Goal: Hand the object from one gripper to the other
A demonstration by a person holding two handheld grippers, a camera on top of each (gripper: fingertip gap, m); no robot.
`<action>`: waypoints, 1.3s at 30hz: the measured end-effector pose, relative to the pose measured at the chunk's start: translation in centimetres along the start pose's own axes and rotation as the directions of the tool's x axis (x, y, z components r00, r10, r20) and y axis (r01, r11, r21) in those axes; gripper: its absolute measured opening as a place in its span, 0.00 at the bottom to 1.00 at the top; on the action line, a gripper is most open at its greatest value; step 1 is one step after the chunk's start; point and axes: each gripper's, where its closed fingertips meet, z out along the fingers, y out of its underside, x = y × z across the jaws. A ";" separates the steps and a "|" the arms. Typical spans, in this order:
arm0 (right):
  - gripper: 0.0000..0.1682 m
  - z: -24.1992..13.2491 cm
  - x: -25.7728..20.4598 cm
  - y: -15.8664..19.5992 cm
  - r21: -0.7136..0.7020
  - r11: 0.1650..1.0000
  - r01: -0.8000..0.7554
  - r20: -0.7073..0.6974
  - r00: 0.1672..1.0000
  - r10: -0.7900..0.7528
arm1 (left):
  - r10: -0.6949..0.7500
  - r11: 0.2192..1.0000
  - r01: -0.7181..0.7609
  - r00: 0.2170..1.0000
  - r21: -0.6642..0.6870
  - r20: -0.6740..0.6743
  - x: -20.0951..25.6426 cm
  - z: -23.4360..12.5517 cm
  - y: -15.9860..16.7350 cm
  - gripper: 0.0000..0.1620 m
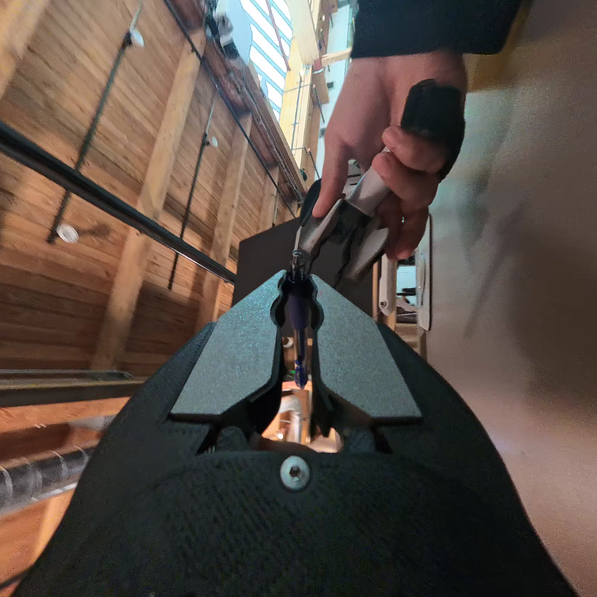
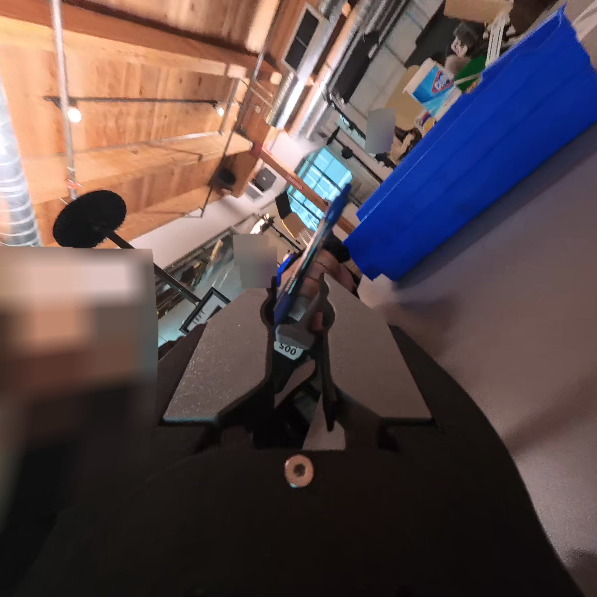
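- Ceiling: timber planks and beams (image 1: 135, 181), seen in both wrist views.
- Lighting: small spot lamps (image 2: 73, 113) on thin black rails (image 1: 97, 197).
- Ducting: ribbed metal duct (image 2: 14, 181) at the left edge.
- Windows: bright paned window (image 2: 323, 181); a second, slatted one (image 1: 268, 42).
- Storage: blue plastic bin (image 2: 484, 161) on a pale grey surface (image 2: 517, 355).

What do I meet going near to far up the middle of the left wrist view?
Silver screw → left gripper shut on the blue pen → right gripper at the pen's far end → hand holding it → dark sleeve.
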 end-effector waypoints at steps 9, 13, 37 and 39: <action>0.07 2.7 -0.3 4.1 -0.203 0.979 -0.004 0.037 0.999 0.011 | 0.062 0.996 -0.061 0.998 0.058 -0.012 1.4 0.0 -1.9 0.05; 0.05 2.4 0.1 2.9 -0.154 0.984 0.095 -0.022 0.995 -0.099 | -0.133 0.991 0.132 0.990 -0.015 -0.056 1.9 0.5 -0.8 0.08; 0.03 -13.3 -17.2 -5.7 -0.778 0.489 0.394 -0.628 -0.494 -0.602 | -0.910 0.284 0.901 0.361 -0.326 0.203 3.6 -1.3 12.6 0.00; 0.03 -18.8 -19.9 -5.4 -0.767 0.578 0.279 -0.621 -0.552 -0.557 | -0.913 0.280 0.902 0.356 -0.329 0.201 3.6 -1.4 12.6 0.00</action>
